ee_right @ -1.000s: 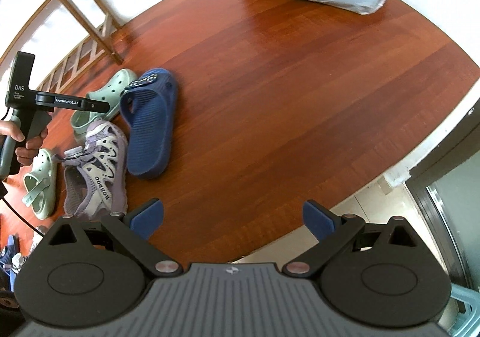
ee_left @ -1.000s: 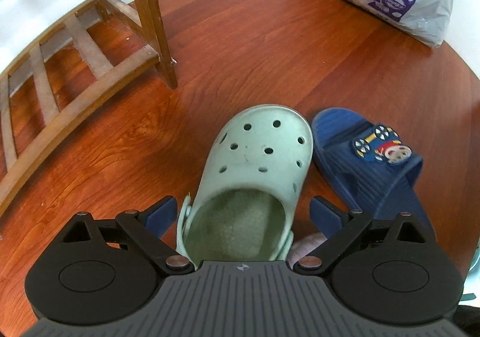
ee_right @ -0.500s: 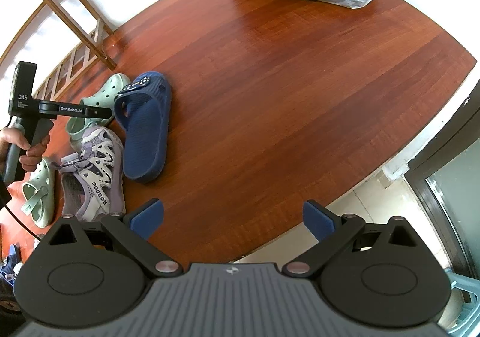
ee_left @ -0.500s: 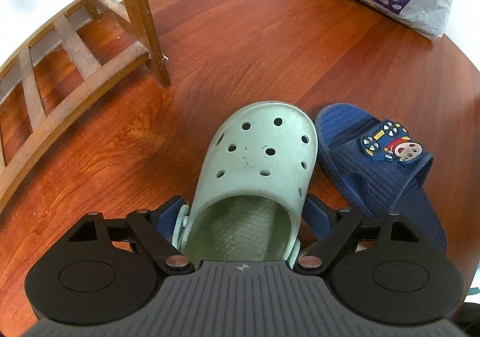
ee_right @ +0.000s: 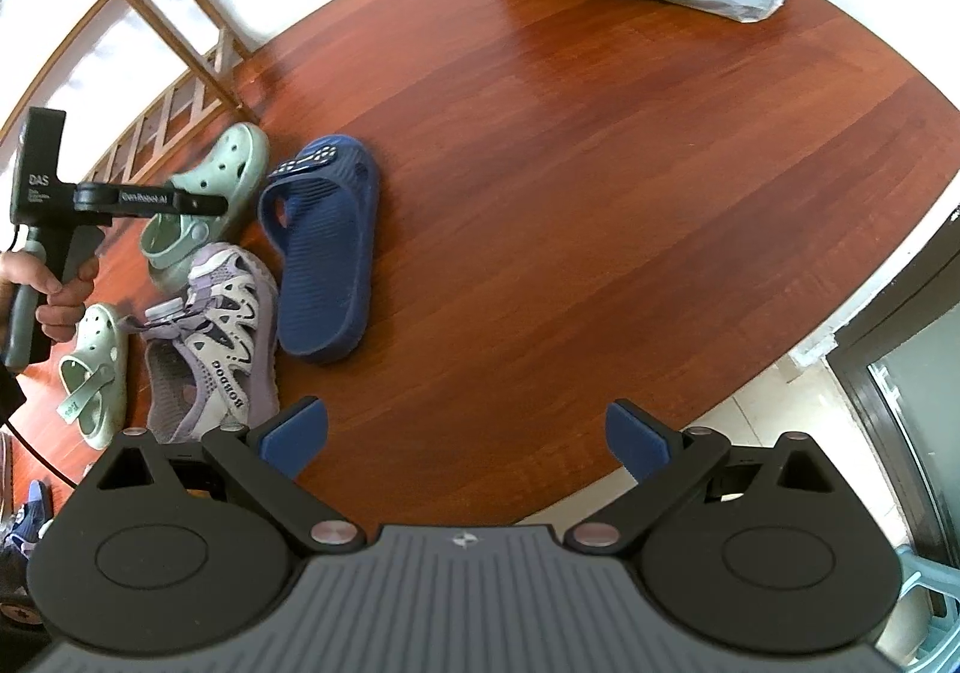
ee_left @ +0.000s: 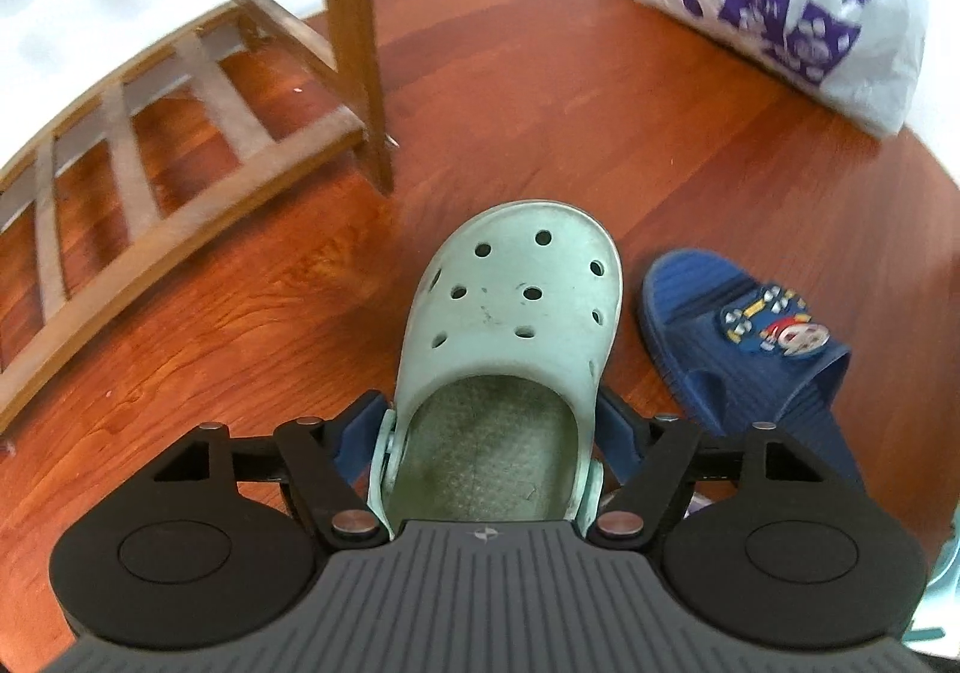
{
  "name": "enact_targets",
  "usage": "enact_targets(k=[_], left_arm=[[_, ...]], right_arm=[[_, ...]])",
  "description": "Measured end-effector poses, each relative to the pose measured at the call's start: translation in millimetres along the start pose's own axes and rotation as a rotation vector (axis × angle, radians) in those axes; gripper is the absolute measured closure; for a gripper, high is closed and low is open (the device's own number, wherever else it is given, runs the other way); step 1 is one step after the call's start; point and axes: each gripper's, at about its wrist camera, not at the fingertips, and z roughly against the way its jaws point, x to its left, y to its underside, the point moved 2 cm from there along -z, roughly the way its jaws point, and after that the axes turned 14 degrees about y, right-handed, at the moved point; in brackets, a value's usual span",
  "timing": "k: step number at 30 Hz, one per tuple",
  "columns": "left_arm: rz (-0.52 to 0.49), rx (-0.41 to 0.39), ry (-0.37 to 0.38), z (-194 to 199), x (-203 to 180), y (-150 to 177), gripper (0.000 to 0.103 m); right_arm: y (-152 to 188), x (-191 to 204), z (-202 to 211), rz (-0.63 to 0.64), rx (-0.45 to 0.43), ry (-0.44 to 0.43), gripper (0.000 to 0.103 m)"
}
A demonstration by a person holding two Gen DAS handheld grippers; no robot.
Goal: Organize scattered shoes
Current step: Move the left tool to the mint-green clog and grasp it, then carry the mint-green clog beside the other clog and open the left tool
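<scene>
My left gripper is shut on the heel end of a mint green clog, toe pointing away, held slightly off the wooden floor. The clog also shows in the right wrist view, with the left gripper clamped on it. A navy blue slide with a cartoon badge lies just right of it and appears again in the right wrist view. A lilac sneaker and a second mint clog lie nearby. My right gripper is open and empty above bare floor.
A wooden shoe rack stands to the left, its leg just beyond the clog's toe. A white and purple plastic bag lies at the far right. A dark door frame and tile edge border the floor on the right.
My left gripper closed on the green clog's heel and raised it a little, moving nearer the rack. The right gripper stayed open.
</scene>
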Motion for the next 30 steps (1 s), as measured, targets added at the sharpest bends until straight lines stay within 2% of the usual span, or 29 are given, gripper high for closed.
enact_targets(k=[8, 15, 24, 30], left_arm=[[0.115, -0.08, 0.002, 47, -4, 11, 0.029], [0.206, -0.117, -0.022, 84, 1, 31, 0.029], [0.433, -0.194, -0.103, 141, 28, 84, 0.029], [0.551, -0.241, -0.198, 178, 51, 126, 0.029]], right_arm=[[-3, 25, -3, 0.059, 0.006, -0.046, 0.003], [-6, 48, -7, 0.119, 0.01, -0.09, 0.003], [-9, 79, -13, 0.204, 0.021, -0.144, 0.003], [-11, 95, -15, 0.253, 0.027, -0.171, 0.003]])
